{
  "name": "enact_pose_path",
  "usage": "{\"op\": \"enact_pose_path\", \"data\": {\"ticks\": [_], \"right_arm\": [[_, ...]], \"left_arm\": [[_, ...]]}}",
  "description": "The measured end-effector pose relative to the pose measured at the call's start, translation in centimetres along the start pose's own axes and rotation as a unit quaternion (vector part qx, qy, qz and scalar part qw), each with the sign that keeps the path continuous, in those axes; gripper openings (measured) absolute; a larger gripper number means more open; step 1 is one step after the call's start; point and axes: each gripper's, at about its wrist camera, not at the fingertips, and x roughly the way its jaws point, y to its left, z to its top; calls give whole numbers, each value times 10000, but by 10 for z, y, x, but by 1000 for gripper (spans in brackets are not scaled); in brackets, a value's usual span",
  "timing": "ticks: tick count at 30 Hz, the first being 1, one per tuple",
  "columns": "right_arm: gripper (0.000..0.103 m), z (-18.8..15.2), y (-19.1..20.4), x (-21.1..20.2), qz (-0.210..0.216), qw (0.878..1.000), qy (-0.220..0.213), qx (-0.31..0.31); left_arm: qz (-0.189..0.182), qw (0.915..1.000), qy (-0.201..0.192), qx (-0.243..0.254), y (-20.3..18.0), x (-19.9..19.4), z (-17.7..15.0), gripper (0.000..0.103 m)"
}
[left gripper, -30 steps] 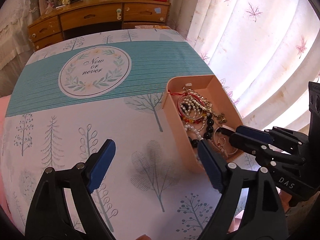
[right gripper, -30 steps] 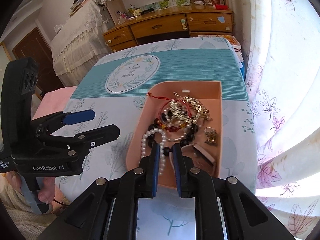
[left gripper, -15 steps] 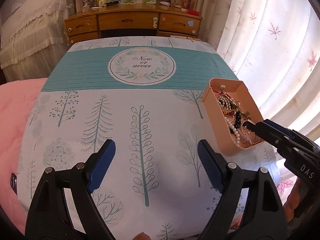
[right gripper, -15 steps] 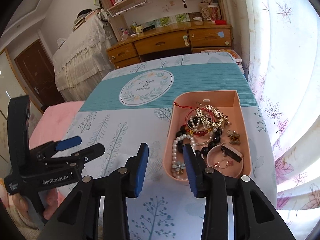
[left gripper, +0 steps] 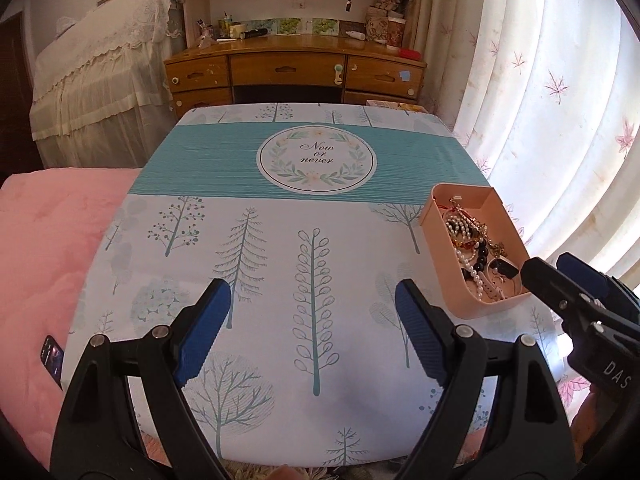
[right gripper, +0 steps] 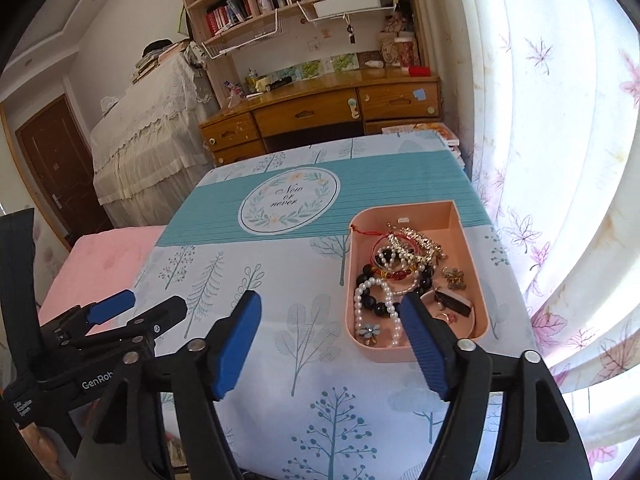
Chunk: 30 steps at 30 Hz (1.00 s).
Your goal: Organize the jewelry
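Observation:
A pink tray (right gripper: pixel 468 228) stands on the right of the tablecloth and holds tangled jewelry: a pearl bracelet (right gripper: pixel 370 300), black beads, a gold chain (right gripper: pixel 416 242), a red string bracelet, a brooch. It also shows in the left wrist view (left gripper: pixel 440 240). My right gripper (right gripper: pixel 332 332) is open and empty, raised just before the tray's near end. My left gripper (left gripper: pixel 312 320) is open and empty over the middle of the cloth, left of the tray. The right gripper's tips (left gripper: pixel 560 276) show at the tray's near corner.
The tablecloth (left gripper: pixel 280 240) has tree prints and a teal band with a round "Now or never" emblem (left gripper: pixel 316 159). A pink blanket (left gripper: pixel 44 248) lies left with a phone (left gripper: pixel 52 356) on it. A wooden desk (left gripper: pixel 296 68) stands behind; curtains (left gripper: pixel 540 100) hang right.
My right gripper opened and drew back from inside the tray, empty. My left gripper pulled back and swung left, so the tray now lies farther to its right.

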Motion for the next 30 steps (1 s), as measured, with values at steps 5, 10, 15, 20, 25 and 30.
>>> {"op": "enact_pose_path", "data": {"ticks": [5,10,15,20,25,30], "right_arm": [[76,-3,6,-2,-98,9999,72,-19],[76,-6,11,1,-116,9998,154,-98],[76,-6,14,3,-144,9997,127,-173],[76,-5,15,6,-108,9997,129,-199],[76,-4,16,6,-100,9996,99,-230],[76,-4,16,6,-100,9997,98,-213]], "left_arm": [[140,9999,-56,-74,-2,-6,-4,83],[229,9997,-122,-11,-7,-9,-5,83],[284,9994,-208,10,-10,-12,-4,83],[294,9994,-184,36,-12,-10,-4,83],[282,9993,-226,25,-12,-9,-3,83],[272,9994,-224,26,-12,-9,-3,83]]}}
